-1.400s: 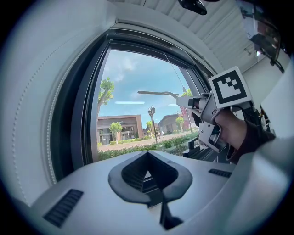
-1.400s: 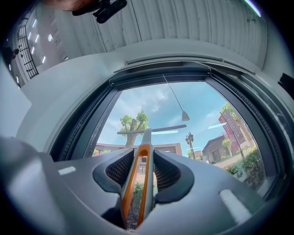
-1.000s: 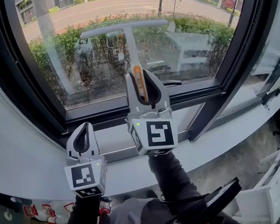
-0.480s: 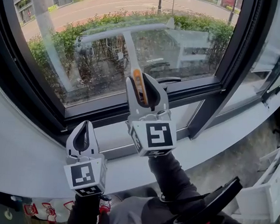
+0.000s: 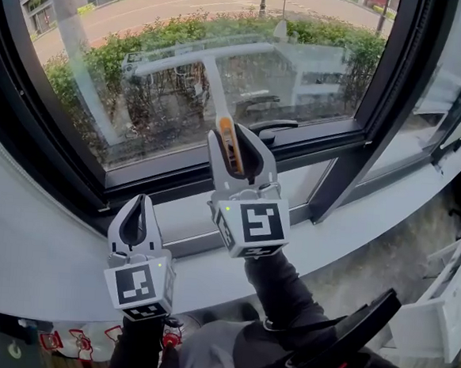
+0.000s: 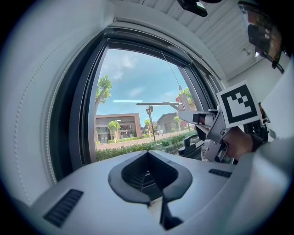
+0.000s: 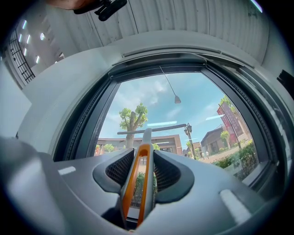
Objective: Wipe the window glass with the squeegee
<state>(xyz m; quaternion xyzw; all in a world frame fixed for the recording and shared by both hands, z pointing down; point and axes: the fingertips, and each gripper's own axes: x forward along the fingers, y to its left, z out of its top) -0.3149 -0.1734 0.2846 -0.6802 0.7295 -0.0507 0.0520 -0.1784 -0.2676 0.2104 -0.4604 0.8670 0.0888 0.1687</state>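
T-shaped squeegee [image 5: 211,59] edged lower on smooth glass [image 5: 323,63], right tool [image 5: 234,137] clamping its orange-striped handle [image 5: 227,142], left tool [image 5: 137,204] closed, empty.

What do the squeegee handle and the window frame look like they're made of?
The squeegee handle looks like moulded plastic: grey with a smooth orange inlay and a soft matte sheen. The window frame is probably painted or coated metal, going by its dark, flat faces, crisp edges and dull finish, though plastic cannot be ruled out.
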